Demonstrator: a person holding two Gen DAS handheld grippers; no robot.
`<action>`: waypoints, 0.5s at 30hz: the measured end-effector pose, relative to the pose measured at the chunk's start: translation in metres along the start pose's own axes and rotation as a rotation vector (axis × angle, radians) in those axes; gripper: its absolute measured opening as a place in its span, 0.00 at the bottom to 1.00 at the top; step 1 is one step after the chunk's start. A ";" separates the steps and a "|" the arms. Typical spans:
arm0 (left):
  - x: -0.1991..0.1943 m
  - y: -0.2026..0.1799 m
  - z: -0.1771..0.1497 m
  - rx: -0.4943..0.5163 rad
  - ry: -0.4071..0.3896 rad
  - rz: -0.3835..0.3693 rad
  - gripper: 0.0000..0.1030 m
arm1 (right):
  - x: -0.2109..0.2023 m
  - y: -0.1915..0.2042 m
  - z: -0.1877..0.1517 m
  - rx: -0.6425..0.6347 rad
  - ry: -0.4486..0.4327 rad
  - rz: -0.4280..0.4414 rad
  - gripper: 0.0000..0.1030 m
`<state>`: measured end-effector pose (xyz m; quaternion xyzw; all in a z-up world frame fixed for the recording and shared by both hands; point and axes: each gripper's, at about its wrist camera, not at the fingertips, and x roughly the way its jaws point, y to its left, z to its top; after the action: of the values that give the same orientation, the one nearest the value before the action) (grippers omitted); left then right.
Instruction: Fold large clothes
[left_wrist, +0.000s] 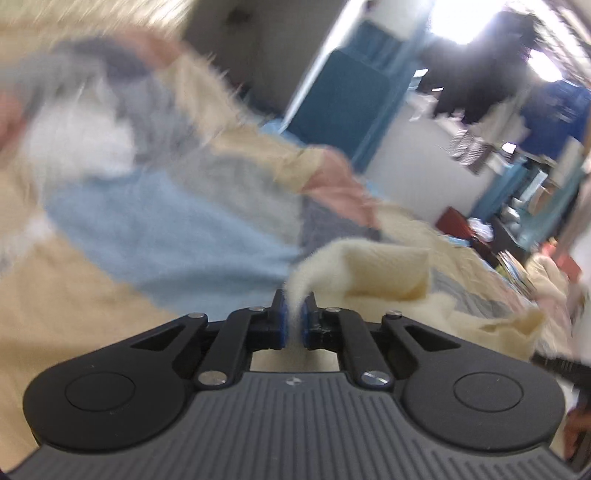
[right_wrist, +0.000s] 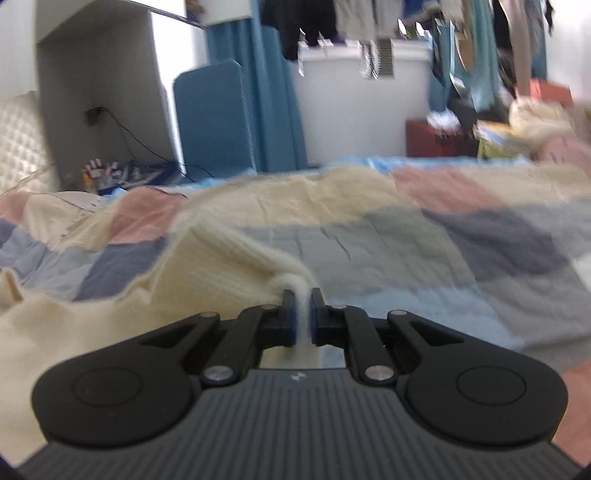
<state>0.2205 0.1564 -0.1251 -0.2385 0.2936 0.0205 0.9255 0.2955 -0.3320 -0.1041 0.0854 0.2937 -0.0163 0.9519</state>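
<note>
Bedroom, patchwork bedspread (right_wrist: 424, 240) on the bed, blue curtains (right_wrist: 266, 92) behind.
Left tongs (left_wrist: 293, 306) pinch a fold of the cream knit garment (left_wrist: 384, 273) at lower centre; right tongs (right_wrist: 303, 306) are clamped on the same garment, which spreads toward the lower left.

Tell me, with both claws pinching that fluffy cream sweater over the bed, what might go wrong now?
Each pinch looks thin: the left gripper and right gripper hold only a small bunch of the cream knitted sweater, so it might slip free. The fuzzy knit may also stretch, or drag on the patchwork bedspread and rumple it.
</note>
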 end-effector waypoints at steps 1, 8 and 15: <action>0.006 0.002 -0.001 0.011 0.014 0.018 0.09 | 0.007 -0.002 -0.004 -0.002 0.021 -0.017 0.09; 0.036 0.009 -0.002 0.008 0.095 0.080 0.09 | 0.040 -0.004 -0.020 -0.022 0.133 -0.085 0.10; 0.025 0.006 -0.003 0.034 0.050 0.058 0.10 | 0.034 -0.005 -0.023 -0.011 0.121 -0.059 0.12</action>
<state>0.2387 0.1574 -0.1434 -0.2145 0.3240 0.0364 0.9207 0.3102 -0.3326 -0.1421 0.0722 0.3530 -0.0374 0.9321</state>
